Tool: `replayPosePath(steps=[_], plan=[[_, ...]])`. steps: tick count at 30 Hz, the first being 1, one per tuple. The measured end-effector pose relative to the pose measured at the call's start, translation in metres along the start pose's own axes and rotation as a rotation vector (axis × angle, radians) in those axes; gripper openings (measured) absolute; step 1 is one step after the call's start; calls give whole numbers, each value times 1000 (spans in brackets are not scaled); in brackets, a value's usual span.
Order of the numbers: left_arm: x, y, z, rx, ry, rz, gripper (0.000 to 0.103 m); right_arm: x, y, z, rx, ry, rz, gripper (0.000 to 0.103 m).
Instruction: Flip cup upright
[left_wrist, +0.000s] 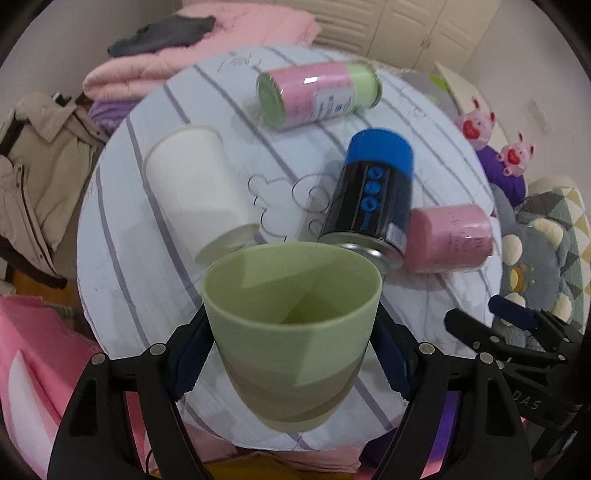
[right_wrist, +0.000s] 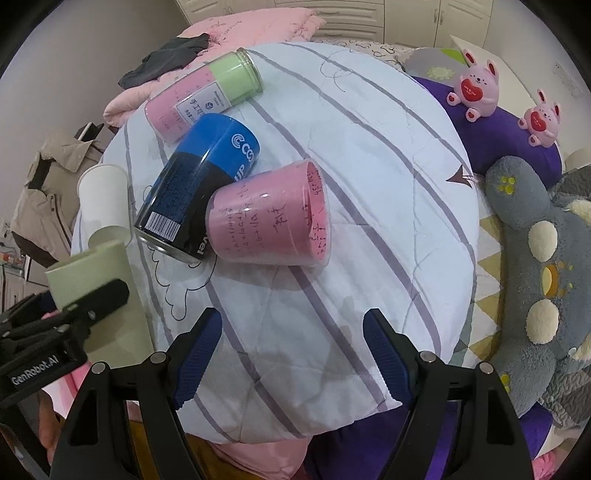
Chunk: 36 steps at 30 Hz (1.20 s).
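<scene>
Green cup (left_wrist: 291, 332), mouth up, clamped in left gripper (left_wrist: 291, 354) at 6 o'clock over quilt (left_wrist: 122, 266); right gripper (right_wrist: 293, 354) spread, empty; risk: soft bedding tips cup on release, or it bumps blue can (left_wrist: 369, 195) at 1 o'clock.

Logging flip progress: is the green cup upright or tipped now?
Upright, mouth up. The green cup shows its open rim and empty inside, clamped between the left gripper fingers. Whether it touches the quilt: cannot tell.
</scene>
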<state>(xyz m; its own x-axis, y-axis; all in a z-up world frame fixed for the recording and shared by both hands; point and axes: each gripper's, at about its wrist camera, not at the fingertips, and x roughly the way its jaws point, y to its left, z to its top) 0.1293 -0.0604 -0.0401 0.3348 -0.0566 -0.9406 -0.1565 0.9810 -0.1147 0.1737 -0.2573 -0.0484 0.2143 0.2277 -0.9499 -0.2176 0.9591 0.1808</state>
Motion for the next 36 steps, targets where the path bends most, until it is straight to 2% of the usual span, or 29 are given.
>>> replayPosePath(steps=[9,18,21,22,26,31,36], plan=[[-7,-6,6,48,-77,-11,80,-2,1,-4,0,-5,-12,80],[-12,-14,-18,109,-106,3,81,-6,-2,-11,13,-7,-20,80],[-22,-15,-22,110,-162,-4,98,-8,-2,-15,13,-10,-22,80],[-28,-17,-23,117,-195,14,99,-9,-1,-17,10,-14,-26,80],[-39,-25,-26,151,-244,46,99,-14,0,-24,18,-23,-21,80],[-47,-26,-31,159,-255,-8,99,-22,0,-31,27,-39,-33,80],[-55,-24,-40,170,-275,-9,99,-31,1,-40,40,-59,-43,80]])
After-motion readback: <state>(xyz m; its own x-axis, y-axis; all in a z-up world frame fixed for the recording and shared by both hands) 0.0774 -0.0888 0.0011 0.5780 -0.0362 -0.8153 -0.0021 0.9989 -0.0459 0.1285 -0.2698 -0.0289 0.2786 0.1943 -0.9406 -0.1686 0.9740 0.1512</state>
